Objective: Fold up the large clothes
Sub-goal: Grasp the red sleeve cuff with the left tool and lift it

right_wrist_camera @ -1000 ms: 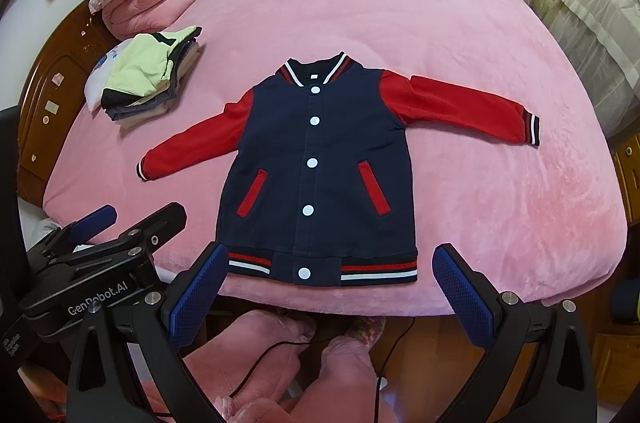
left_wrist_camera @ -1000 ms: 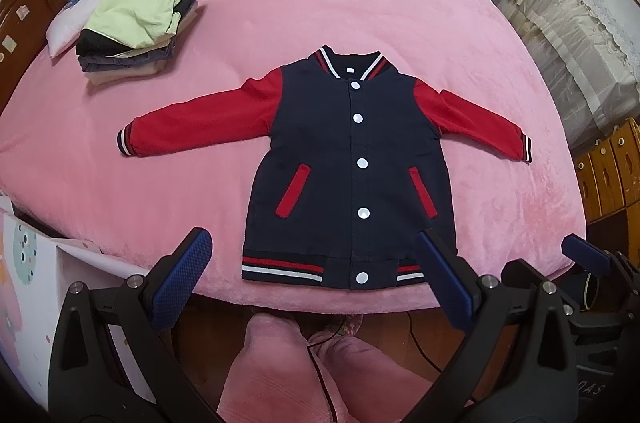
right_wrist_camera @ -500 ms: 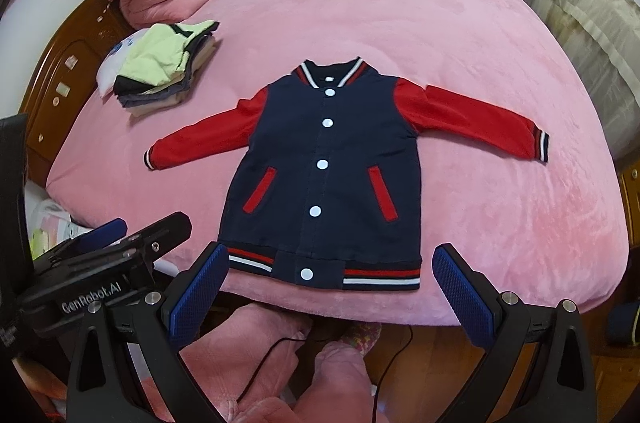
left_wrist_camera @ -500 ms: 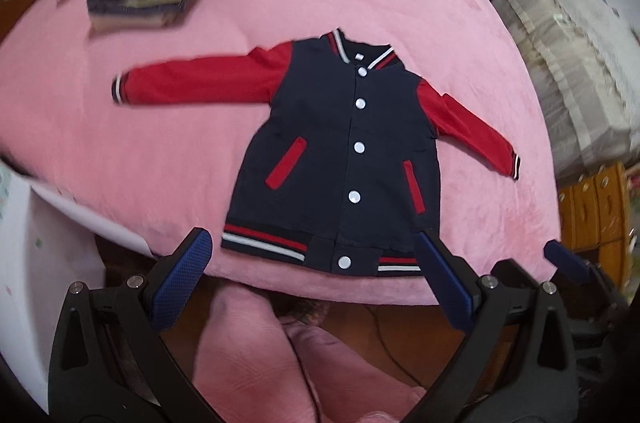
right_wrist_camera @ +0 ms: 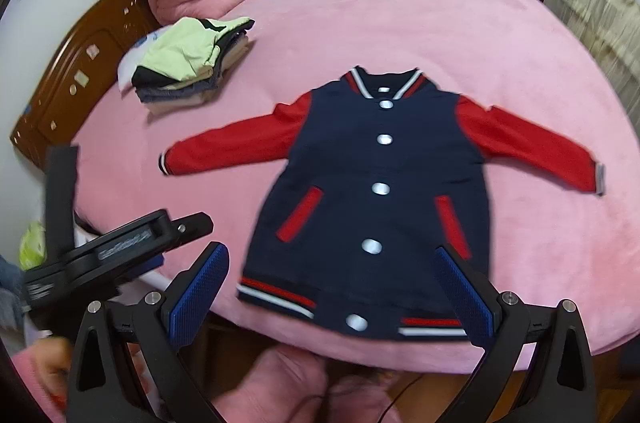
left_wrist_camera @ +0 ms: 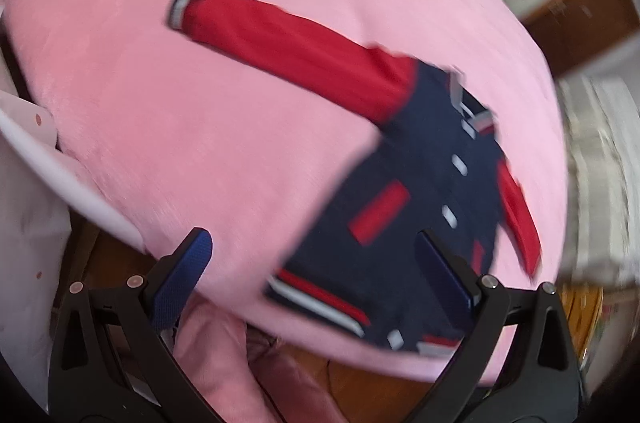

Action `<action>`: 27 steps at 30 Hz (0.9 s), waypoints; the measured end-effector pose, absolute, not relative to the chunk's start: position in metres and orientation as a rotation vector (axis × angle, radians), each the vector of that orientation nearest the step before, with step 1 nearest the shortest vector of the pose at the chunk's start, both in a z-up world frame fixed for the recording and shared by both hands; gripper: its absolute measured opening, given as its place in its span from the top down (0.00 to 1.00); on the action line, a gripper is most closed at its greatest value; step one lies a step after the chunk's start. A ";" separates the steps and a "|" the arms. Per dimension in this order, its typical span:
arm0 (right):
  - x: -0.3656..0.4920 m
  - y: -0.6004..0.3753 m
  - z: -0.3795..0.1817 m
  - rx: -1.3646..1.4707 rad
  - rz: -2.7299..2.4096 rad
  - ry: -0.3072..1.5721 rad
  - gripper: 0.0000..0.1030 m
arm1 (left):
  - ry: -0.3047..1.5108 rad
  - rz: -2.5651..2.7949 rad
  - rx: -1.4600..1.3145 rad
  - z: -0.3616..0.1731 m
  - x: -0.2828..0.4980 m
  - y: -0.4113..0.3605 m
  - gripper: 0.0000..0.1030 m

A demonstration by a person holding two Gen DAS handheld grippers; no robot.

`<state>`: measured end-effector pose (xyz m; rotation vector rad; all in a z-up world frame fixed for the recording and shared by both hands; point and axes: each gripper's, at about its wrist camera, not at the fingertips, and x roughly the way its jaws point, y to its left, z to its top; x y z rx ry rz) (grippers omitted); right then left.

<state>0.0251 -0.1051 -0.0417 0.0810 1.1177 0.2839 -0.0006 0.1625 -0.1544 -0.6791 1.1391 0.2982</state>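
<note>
Your left gripper (left_wrist_camera: 316, 267) has swung hard to the left in the last half second, so its blurred view now puts the long red sleeve (left_wrist_camera: 296, 55) of the navy-and-red buttoned varsity jacket (right_wrist_camera: 380, 199) across the upper middle of the frame. Your right gripper (right_wrist_camera: 332, 293) has only crept closer over the striped hem. Both tongs hang spread wide and empty, and the jacket lies flat, unfolded, at the centre of the pink plush bedspread (right_wrist_camera: 400, 23), so you seem to be lining up a first sleeve fold.
</note>
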 end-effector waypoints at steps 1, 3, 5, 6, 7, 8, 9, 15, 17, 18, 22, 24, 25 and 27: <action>0.032 -0.098 -0.048 0.093 0.290 1.123 0.00 | 1.136 0.308 -0.695 -0.161 0.007 0.177 0.03; 0.049 -0.080 -0.064 0.109 0.301 1.140 0.00 | 1.124 0.371 -0.702 -0.172 0.024 0.210 0.03; 0.065 -0.066 -0.077 0.100 0.303 1.160 0.00 | 1.090 0.415 -0.726 -0.179 0.040 0.244 0.03; 0.074 -0.058 -0.083 0.092 0.299 1.166 0.00 | 1.079 0.428 -0.744 -0.183 0.048 0.260 0.03; 0.085 -0.050 -0.088 0.088 0.295 1.166 0.00 | 1.075 0.447 -0.762 -0.187 0.058 0.277 0.03; 0.094 -0.042 -0.094 0.084 0.287 1.165 0.00 | 1.081 0.464 -0.764 -0.190 0.064 0.287 0.03; 0.103 -0.036 -0.098 0.082 0.274 1.165 0.00 | 1.091 0.481 -0.762 -0.195 0.074 0.300 0.04; 0.164 -0.011 -0.124 0.078 0.175 1.177 0.00 | 1.121 0.471 -0.665 -0.213 0.129 0.363 0.16; 0.180 -0.008 -0.129 0.079 0.137 1.177 0.00 | 1.136 0.433 -0.679 -0.221 0.142 0.375 0.20; 0.187 -0.008 -0.130 0.086 0.119 1.176 0.00 | 1.157 0.380 -0.691 -0.226 0.150 0.380 0.25; 0.207 -0.009 -0.138 0.121 0.059 1.177 0.00 | 1.250 0.278 -0.626 -0.247 0.167 0.385 0.45; 0.215 -0.010 -0.142 0.126 0.034 1.181 0.00 | 1.286 0.255 -0.616 -0.256 0.170 0.378 0.55; 0.217 -0.010 -0.143 0.124 0.019 1.177 0.00 | 1.281 0.241 -0.612 -0.258 0.173 0.379 0.58; 0.222 -0.010 -0.145 0.121 -0.007 1.165 0.00 | 1.257 0.219 -0.613 -0.256 0.177 0.379 0.70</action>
